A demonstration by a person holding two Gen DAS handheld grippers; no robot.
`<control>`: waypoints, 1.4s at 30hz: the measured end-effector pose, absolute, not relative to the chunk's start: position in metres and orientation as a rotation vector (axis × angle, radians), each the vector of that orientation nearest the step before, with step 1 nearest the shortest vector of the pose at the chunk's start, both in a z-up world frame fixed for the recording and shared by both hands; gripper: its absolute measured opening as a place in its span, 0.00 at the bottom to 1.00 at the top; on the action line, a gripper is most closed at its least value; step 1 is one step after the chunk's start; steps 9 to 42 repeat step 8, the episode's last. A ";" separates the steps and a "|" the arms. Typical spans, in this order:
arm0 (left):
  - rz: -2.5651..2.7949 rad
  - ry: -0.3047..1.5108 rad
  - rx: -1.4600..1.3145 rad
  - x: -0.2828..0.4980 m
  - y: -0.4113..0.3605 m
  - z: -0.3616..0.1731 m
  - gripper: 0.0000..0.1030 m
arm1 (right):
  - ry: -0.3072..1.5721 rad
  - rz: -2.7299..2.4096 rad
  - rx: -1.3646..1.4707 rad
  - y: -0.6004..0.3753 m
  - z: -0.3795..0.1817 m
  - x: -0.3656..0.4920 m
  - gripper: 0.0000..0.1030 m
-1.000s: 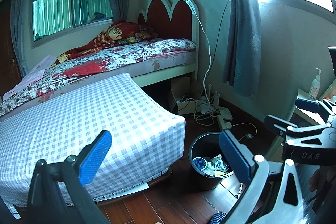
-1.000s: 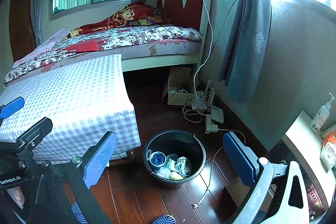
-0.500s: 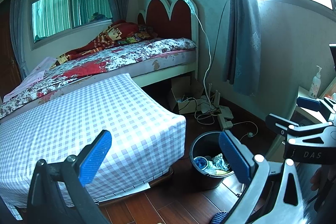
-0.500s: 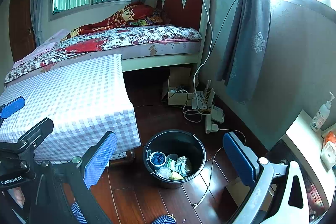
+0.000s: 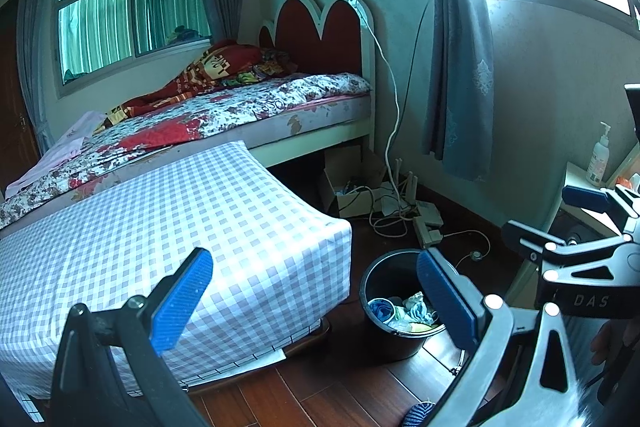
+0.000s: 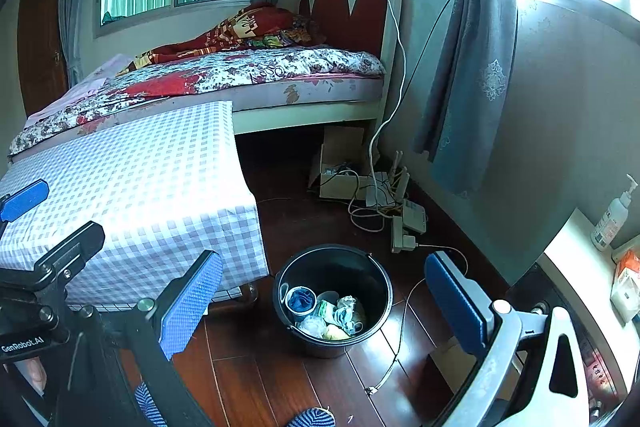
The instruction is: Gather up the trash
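Observation:
A black bucket (image 6: 320, 345) stands on the dark wood floor beside the corner of the low bed. Inside it lies trash (image 6: 330, 311): crumpled wrappers, a blue cup and bits of paper. In the left wrist view the same bucket (image 5: 380, 343) is at lower right, with its trash (image 5: 404, 311) partly hidden behind a blue finger pad. My left gripper (image 5: 314, 299) is open and holds nothing. My right gripper (image 6: 324, 303) is open and empty too, hovering above the bucket. Each gripper shows at the edge of the other's view.
A low bed with a checked sheet (image 6: 140, 187) fills the left, and a floral bed (image 6: 240, 71) lies behind it. A cardboard box, power strip and tangled cables (image 6: 376, 203) lie by the wall. A white desk (image 6: 580, 267) with a pump bottle (image 6: 612, 219) stands at right.

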State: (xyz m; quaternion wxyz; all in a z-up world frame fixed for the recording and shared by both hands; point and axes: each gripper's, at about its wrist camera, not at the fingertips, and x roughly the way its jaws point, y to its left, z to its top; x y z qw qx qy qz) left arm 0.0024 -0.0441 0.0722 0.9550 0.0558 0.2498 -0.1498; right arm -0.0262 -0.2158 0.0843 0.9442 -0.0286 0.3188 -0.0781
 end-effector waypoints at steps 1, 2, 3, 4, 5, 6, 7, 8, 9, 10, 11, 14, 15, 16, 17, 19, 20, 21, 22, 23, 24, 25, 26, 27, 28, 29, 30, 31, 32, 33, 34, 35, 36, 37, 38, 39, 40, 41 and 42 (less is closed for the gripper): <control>-0.302 0.505 0.113 0.002 -0.044 0.072 0.99 | 0.650 -0.159 -0.058 -0.216 0.084 -0.026 0.99; -0.302 0.503 0.110 0.002 -0.043 0.073 0.99 | 0.650 -0.159 -0.058 -0.215 0.084 -0.026 0.99; -0.305 0.503 0.110 0.002 -0.043 0.073 0.99 | 0.649 -0.160 -0.059 -0.215 0.084 -0.026 0.99; -0.307 0.506 0.117 0.003 -0.044 0.072 0.99 | 0.650 -0.160 -0.059 -0.215 0.084 -0.026 0.99; -0.311 0.507 0.128 0.004 -0.045 0.071 0.99 | 0.651 -0.159 -0.058 -0.215 0.083 -0.027 0.99; -0.314 0.509 0.144 0.004 -0.047 0.070 0.99 | 0.651 -0.159 -0.057 -0.215 0.083 -0.027 0.99; -0.319 0.514 0.155 0.005 -0.048 0.068 0.99 | 0.652 -0.158 -0.058 -0.215 0.083 -0.026 0.99; -0.320 0.519 0.158 0.005 -0.048 0.068 0.99 | 0.652 -0.157 -0.058 -0.215 0.083 -0.026 0.99; -0.320 0.519 0.158 0.005 -0.048 0.068 0.99 | 0.652 -0.157 -0.058 -0.215 0.083 -0.026 0.99; -0.320 0.519 0.158 0.005 -0.048 0.068 0.99 | 0.652 -0.157 -0.058 -0.215 0.083 -0.026 0.99; -0.320 0.519 0.158 0.005 -0.048 0.068 0.99 | 0.652 -0.157 -0.058 -0.215 0.083 -0.026 0.99; -0.320 0.519 0.158 0.005 -0.048 0.068 0.99 | 0.652 -0.157 -0.058 -0.215 0.083 -0.026 0.99; -0.320 0.519 0.158 0.005 -0.048 0.068 0.99 | 0.652 -0.157 -0.058 -0.215 0.083 -0.026 0.99; -0.320 0.519 0.158 0.005 -0.048 0.068 0.99 | 0.652 -0.157 -0.058 -0.215 0.083 -0.026 0.99; -0.320 0.519 0.158 0.005 -0.048 0.068 0.99 | 0.652 -0.157 -0.058 -0.215 0.083 -0.026 0.99; -0.320 0.519 0.158 0.005 -0.048 0.068 0.99 | 0.652 -0.157 -0.058 -0.215 0.083 -0.026 0.99; -0.320 0.519 0.158 0.005 -0.048 0.068 0.99 | 0.652 -0.157 -0.058 -0.215 0.083 -0.026 0.99; -0.320 0.519 0.158 0.005 -0.048 0.068 0.99 | 0.652 -0.157 -0.058 -0.215 0.083 -0.026 0.99; -0.320 0.519 0.158 0.005 -0.048 0.068 0.99 | 0.652 -0.157 -0.058 -0.215 0.083 -0.026 0.99; -0.320 0.519 0.158 0.005 -0.048 0.068 0.99 | 0.652 -0.157 -0.058 -0.215 0.083 -0.026 0.99; -0.320 0.519 0.158 0.005 -0.048 0.068 0.99 | 0.652 -0.157 -0.058 -0.215 0.083 -0.026 0.99; -0.320 0.519 0.158 0.005 -0.048 0.068 0.99 | 0.652 -0.157 -0.058 -0.215 0.083 -0.026 0.99; -0.320 0.519 0.158 0.005 -0.048 0.068 0.99 | 0.652 -0.157 -0.058 -0.215 0.083 -0.026 0.99; -0.320 0.519 0.158 0.005 -0.048 0.068 0.99 | 0.652 -0.157 -0.058 -0.215 0.083 -0.026 0.99; -0.320 0.519 0.158 0.005 -0.048 0.068 0.99 | 0.652 -0.157 -0.058 -0.215 0.083 -0.026 0.99; -0.320 0.519 0.158 0.005 -0.048 0.068 0.99 | 0.652 -0.157 -0.058 -0.215 0.083 -0.026 0.99; -0.320 0.519 0.158 0.005 -0.048 0.068 0.99 | 0.652 -0.157 -0.058 -0.215 0.083 -0.026 0.99; -0.320 0.519 0.158 0.005 -0.048 0.068 0.99 | 0.652 -0.157 -0.058 -0.215 0.083 -0.026 0.99; -0.320 0.519 0.158 0.005 -0.048 0.068 0.99 | 0.652 -0.157 -0.058 -0.215 0.083 -0.026 0.99; -0.320 0.519 0.158 0.005 -0.048 0.068 0.99 | 0.652 -0.157 -0.058 -0.215 0.083 -0.026 0.99; -0.320 0.519 0.158 0.005 -0.048 0.068 0.99 | 0.652 -0.157 -0.058 -0.215 0.083 -0.026 0.99; -0.320 0.519 0.158 0.005 -0.048 0.068 0.99 | 0.652 -0.157 -0.058 -0.215 0.083 -0.026 0.99; -0.320 0.519 0.158 0.005 -0.048 0.068 0.99 | 0.652 -0.157 -0.058 -0.215 0.083 -0.026 0.99; -0.320 0.519 0.158 0.005 -0.048 0.068 0.99 | 0.652 -0.157 -0.058 -0.215 0.083 -0.026 0.99; -0.320 0.519 0.158 0.005 -0.048 0.068 0.99 | 0.652 -0.157 -0.058 -0.215 0.083 -0.026 0.99; -0.320 0.519 0.158 0.005 -0.048 0.068 0.99 | 0.652 -0.157 -0.058 -0.215 0.083 -0.026 0.99; -0.320 0.519 0.158 0.005 -0.048 0.068 0.99 | 0.652 -0.157 -0.058 -0.215 0.083 -0.026 0.99; -0.320 0.519 0.158 0.005 -0.048 0.068 0.99 | 0.652 -0.157 -0.058 -0.215 0.083 -0.026 0.99; -0.320 0.519 0.158 0.005 -0.048 0.068 0.99 | 0.652 -0.157 -0.058 -0.215 0.083 -0.026 0.99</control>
